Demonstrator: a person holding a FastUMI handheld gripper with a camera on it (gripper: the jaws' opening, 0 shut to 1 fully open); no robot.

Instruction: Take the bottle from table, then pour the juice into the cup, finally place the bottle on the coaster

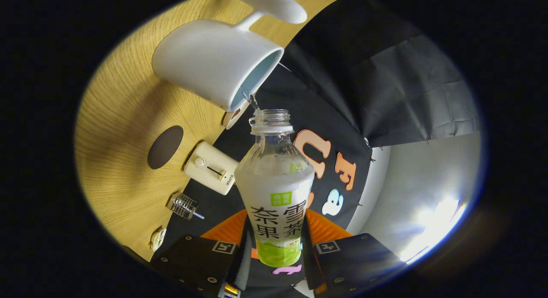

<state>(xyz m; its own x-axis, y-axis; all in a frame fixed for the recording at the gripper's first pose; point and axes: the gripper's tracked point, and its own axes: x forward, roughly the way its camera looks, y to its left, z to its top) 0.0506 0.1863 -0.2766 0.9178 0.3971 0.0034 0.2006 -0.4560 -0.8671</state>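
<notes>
Gripper point(276, 251) at bottom centre of frame, both fingers pressed on the lower body of the bottle point(276, 186), pinching it from left and right. Bottle sits between the fingers, runs up through frame centre, cap off, open threaded neck pointing up-frame. Clear plastic, ribbed shoulder, white wrap label, green band near its base. Liquid level inside: can't tell.

Cup point(214, 62) upper left of centre, just beyond the bottle mouth. White, smooth, glazed look, pale blue inside, long rounded handle sticking toward the top of frame. Its rim is near the bottle neck; small gap, not touching.

Whole scene appears rolled: table point(120, 118), light wood grain, fills the left side. On it, left of the bottle: dark oval coaster point(165, 147), bare, open wood around it. Closer to the table edge: cream boxy appliance point(210, 168) with dial and slot, small shiny metal part point(183, 205) below it.
</notes>
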